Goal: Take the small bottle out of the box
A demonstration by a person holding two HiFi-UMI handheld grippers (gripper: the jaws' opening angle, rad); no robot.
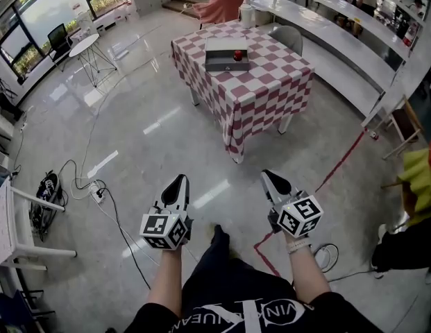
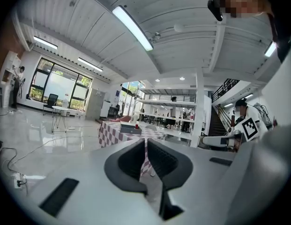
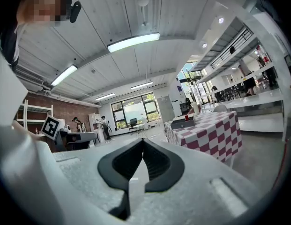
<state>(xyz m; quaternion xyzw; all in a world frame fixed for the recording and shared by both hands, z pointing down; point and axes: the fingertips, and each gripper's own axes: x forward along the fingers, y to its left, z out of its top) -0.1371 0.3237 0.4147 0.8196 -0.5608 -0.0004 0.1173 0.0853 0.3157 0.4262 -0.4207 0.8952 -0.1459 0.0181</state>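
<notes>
A grey flat box (image 1: 222, 60) lies on a red-and-white checked table (image 1: 271, 82) far ahead of me. A small red bottle (image 1: 237, 55) stands in the box at its right side. Both grippers hang low by my legs, a few steps from the table. My left gripper (image 1: 179, 181) and my right gripper (image 1: 270, 176) point forward, each shut with nothing between the jaws. From the left gripper view (image 2: 145, 140) the box (image 2: 130, 130) and bottle (image 2: 136, 125) look tiny. The right gripper view (image 3: 143, 140) shows the box (image 3: 182, 123) and bottle (image 3: 186, 118) to the right.
Cables and a power strip (image 1: 97, 193) lie on the shiny floor at my left. A red tape line (image 1: 340, 161) runs across the floor at the right. A grey chair (image 1: 290, 36) stands behind the table, long white shelving (image 1: 340, 40) beyond it, and a round table (image 1: 83, 46) far left.
</notes>
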